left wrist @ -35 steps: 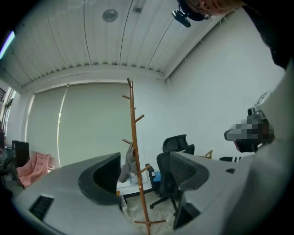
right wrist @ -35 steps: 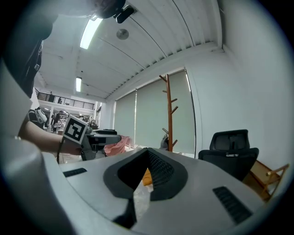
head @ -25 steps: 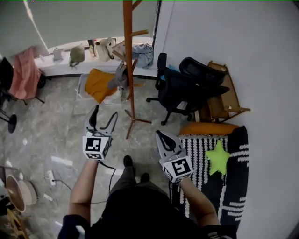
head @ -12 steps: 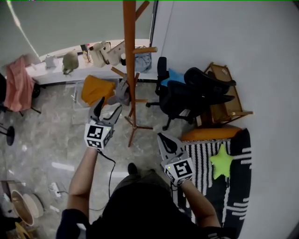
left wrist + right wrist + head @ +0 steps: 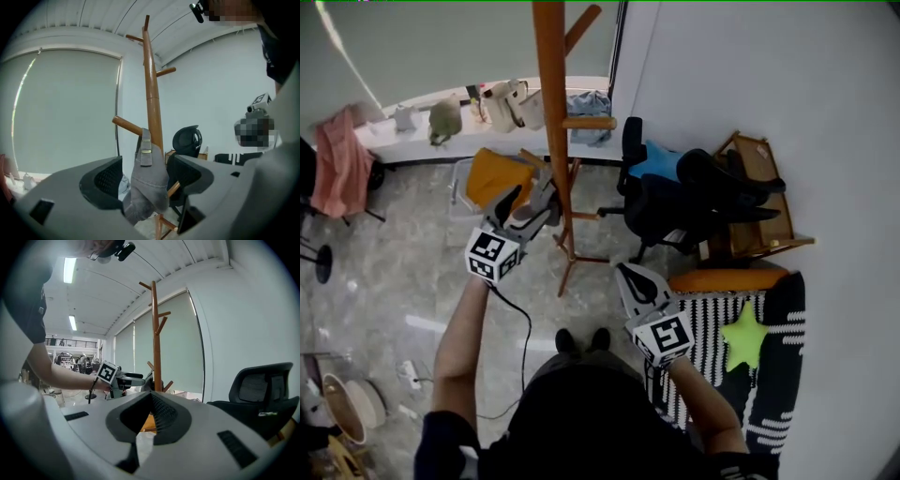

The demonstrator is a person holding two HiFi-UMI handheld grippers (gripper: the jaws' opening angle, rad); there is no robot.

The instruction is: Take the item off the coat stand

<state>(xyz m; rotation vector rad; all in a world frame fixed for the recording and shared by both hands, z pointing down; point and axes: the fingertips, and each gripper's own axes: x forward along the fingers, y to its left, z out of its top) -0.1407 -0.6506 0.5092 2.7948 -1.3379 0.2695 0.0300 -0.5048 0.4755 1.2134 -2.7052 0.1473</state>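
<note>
- The left gripper has its jaws spread wide, and the grey cloth item hangs in the gap between the two pads, which have not clamped on it. In the left gripper view there is a sliver of air on the left pad's side; on the right pad's side I cannot tell whether cloth and pad touch.
- The item hangs by its strap from a low peg of the coat stand, just beyond the fingertips and a little above them, with its bulk drooping down into the jaw gap. That explains the upward tilt of the gripper: it lines the pads up on the soft body of the cloth, not the strap.
- From the head view, the left gripper is right up against the stand's pole, the grey item at its tips.
- The right gripper is pinched together on nothing. It is held low and well back from the stand — a spare hand kept out of the way, by the look of it. Its own view shows the jaws meeting, with the stand well beyond them.
- My judgement: the reach is done and the grasp is next — close on the cloth, then lift up and along the peg so that the strap slides off the tip.
</note>
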